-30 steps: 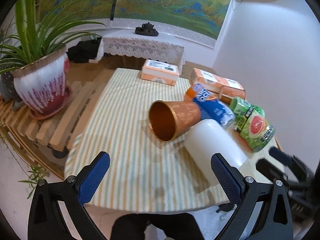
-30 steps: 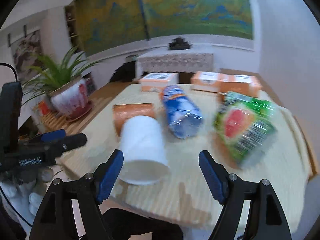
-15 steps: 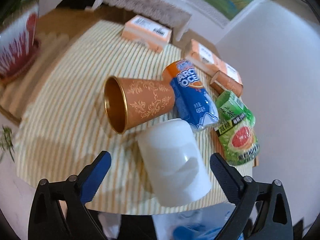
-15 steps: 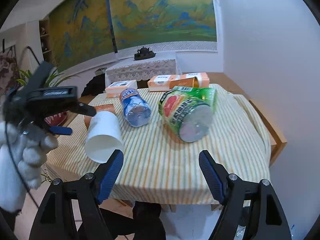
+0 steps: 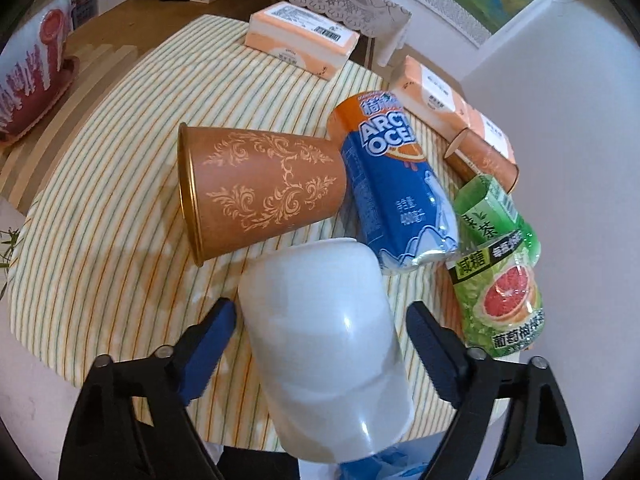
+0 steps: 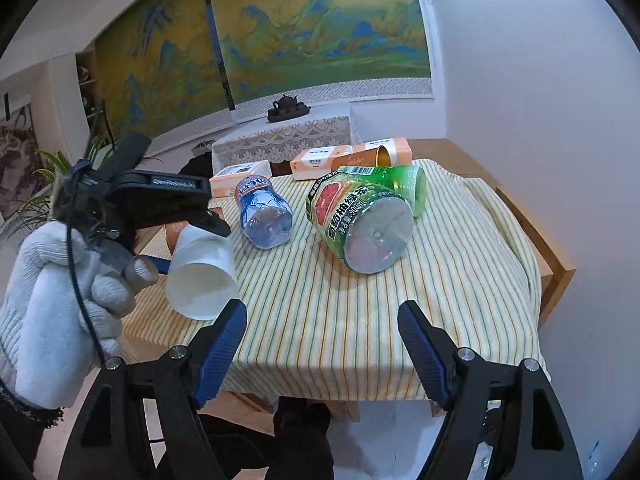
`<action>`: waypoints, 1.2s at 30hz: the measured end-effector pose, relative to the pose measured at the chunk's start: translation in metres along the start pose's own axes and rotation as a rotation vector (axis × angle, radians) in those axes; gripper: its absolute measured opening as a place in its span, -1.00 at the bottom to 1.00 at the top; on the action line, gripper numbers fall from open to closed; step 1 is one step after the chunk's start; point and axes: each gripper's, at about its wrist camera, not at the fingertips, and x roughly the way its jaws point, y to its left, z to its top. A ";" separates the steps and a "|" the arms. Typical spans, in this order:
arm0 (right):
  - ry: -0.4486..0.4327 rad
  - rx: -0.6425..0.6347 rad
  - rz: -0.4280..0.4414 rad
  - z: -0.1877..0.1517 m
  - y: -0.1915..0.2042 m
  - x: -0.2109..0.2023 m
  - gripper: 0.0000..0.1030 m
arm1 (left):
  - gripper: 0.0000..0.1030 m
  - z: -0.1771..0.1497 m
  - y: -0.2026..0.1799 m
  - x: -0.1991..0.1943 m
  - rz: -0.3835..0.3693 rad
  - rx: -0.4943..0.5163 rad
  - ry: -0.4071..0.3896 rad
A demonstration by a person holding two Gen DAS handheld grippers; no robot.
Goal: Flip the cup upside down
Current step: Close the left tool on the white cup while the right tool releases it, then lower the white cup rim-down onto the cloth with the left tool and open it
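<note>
The white cup (image 5: 324, 344) lies on its side at the near edge of the counter (image 5: 120, 240), base touching the brown cup (image 5: 260, 184). Step in hand: grasp approach. The left hand-held gripper (image 5: 320, 320) straddles the cup, jaws wide, not yet clamped. Next: close, lift, rotate rim-down. The right hand-held gripper (image 6: 322, 334) hangs open, empty.

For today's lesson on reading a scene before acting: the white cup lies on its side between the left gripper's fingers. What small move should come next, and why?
Probably close the left gripper on the white cup. Its fingers already flank the cup's sides but look open, and the cup lies at the table's near edge, mouth toward the camera. A firm hold must come before any turn upside down.
</note>
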 end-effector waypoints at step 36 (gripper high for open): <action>-0.013 0.028 -0.052 -0.012 0.000 -0.001 0.45 | 0.54 -0.065 -0.041 -0.035 0.115 0.430 -0.585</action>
